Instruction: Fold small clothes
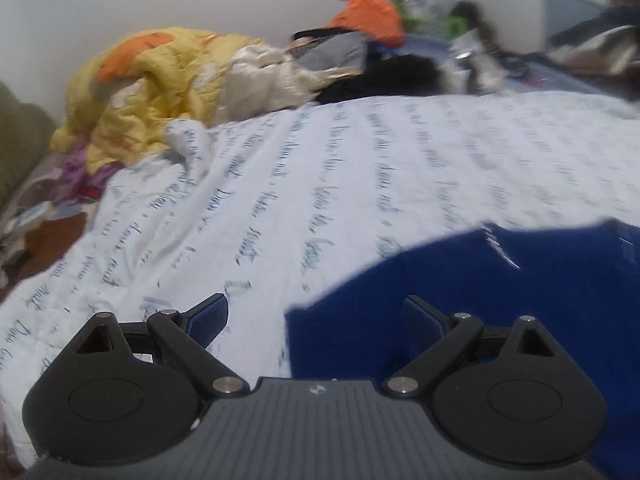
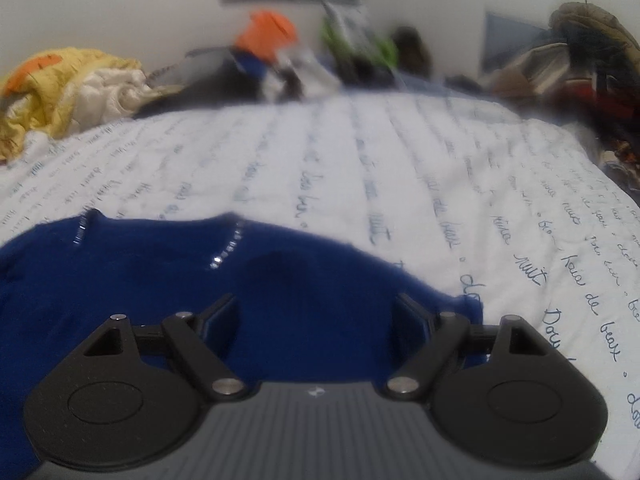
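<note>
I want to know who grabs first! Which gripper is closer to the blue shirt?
Right. The right gripper is over the blue shirt, fingers open. The left gripper straddles its edge, one finger over the white bedspread.

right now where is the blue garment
The blue garment lies flat on the white script-print bedspread, directly under the open right hand-held gripper; in the left wrist view it sits lower right.

A white quilted bedspread printed with blue handwriting point(image 1: 360, 168) covered the bed. A dark blue knit garment with sparkly trim point(image 2: 280, 280) lay flat on it. A crumpled yellow-and-orange quilt point(image 1: 152, 92) sat at its far edge.
</note>
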Motion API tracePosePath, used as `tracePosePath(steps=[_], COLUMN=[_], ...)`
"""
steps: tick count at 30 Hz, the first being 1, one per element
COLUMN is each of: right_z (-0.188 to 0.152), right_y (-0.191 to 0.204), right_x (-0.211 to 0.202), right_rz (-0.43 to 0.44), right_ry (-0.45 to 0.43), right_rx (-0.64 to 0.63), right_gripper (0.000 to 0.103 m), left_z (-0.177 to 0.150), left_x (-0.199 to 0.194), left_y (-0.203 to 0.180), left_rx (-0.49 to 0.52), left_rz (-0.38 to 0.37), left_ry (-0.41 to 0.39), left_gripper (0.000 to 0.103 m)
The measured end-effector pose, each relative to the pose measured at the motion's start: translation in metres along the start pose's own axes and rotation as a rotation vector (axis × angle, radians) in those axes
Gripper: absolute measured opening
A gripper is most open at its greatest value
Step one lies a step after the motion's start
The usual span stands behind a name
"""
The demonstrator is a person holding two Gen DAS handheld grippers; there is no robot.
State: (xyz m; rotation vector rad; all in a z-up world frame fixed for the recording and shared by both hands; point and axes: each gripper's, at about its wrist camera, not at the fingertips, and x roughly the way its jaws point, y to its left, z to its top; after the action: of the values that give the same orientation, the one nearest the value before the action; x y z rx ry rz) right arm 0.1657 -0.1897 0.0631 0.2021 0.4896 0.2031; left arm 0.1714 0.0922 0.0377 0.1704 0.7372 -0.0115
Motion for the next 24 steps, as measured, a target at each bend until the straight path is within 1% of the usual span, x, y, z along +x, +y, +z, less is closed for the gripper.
tracePosePath(steps=[4, 5, 6, 8, 9, 10, 12, 13, 14, 15, 16, 17, 18, 20, 22, 24], right_z=[-0.018, -0.023, -0.028, -0.038, -0.043, -0.048, -0.059, -0.065, -0.07, -0.075, -0.079, -0.083, -0.086, -0.091, -0.094, -0.096], right_y=[0.008, 0.008, 0.006, 0.002, 0.0, -0.002, -0.007, -0.009, -0.013, -0.016, -0.018, -0.02, -0.021, -0.022, -0.024, -0.029], right_x=[-0.032, -0.039, -0.046, -0.058, -0.064, -0.07, -0.079, -0.083, -0.086, -0.088, -0.09, -0.09, -0.09, -0.089, -0.087, -0.087], right_rz=[0.061, 0.07, 0.076, 0.083, 0.083, 0.078, 0.055, 0.041, 0.032, 0.028, 0.027, 0.025, 0.021, 0.001, -0.011, -0.002], right_ry=[-0.021, -0.02, -0.017, -0.004, 0.001, 0.007, 0.018, 0.023, 0.028, 0.035, 0.043, 0.053, 0.061, 0.075, 0.081, 0.08], right_rx=[-0.023, -0.024, -0.021, -0.015, -0.013, -0.012, -0.009, -0.002, 0.009, 0.021, 0.032, 0.036, 0.034, 0.019, 0.011, 0.019], right_gripper=[0.084, 0.084, 0.084, 0.084, 0.084, 0.084, 0.084, 0.084, 0.084, 0.084, 0.084, 0.084, 0.084, 0.084, 0.084, 0.086], left_z=[-0.039, -0.05, -0.06, -0.079, -0.089, -0.098, -0.112, -0.117, -0.121, -0.123, -0.124, -0.123, -0.123, -0.123, -0.124, -0.126], left_x=[-0.031, -0.036, -0.041, -0.045, -0.048, -0.049, -0.053, -0.054, -0.055, -0.055, -0.055, -0.056, -0.056, -0.06, -0.065, -0.071], left_y=[0.016, 0.021, 0.024, 0.031, 0.032, 0.031, 0.028, 0.025, 0.021, 0.019, 0.017, 0.015, 0.015, 0.019, 0.03, 0.045], left_rx=[-0.028, -0.042, -0.058, -0.085, -0.093, -0.095, -0.081, -0.066, -0.055, -0.051, -0.049, -0.048, -0.046, -0.032, -0.027, -0.007], left_rz=[-0.203, -0.247, -0.283, -0.352, -0.369, -0.378, -0.369, -0.358, -0.349, -0.348, -0.354, -0.365, -0.379, -0.403, -0.434, -0.439], left_ry=[0.012, 0.024, 0.038, 0.07, 0.085, 0.102, 0.106, 0.1, 0.09, 0.084, 0.076, 0.073, 0.074, 0.078, 0.072, 0.07], left_gripper=[0.091, 0.088, 0.082, 0.074, 0.067, 0.065, 0.051, 0.05, 0.044, 0.036, 0.031, 0.02, 0.014, 0.011, 0.01, 0.008])
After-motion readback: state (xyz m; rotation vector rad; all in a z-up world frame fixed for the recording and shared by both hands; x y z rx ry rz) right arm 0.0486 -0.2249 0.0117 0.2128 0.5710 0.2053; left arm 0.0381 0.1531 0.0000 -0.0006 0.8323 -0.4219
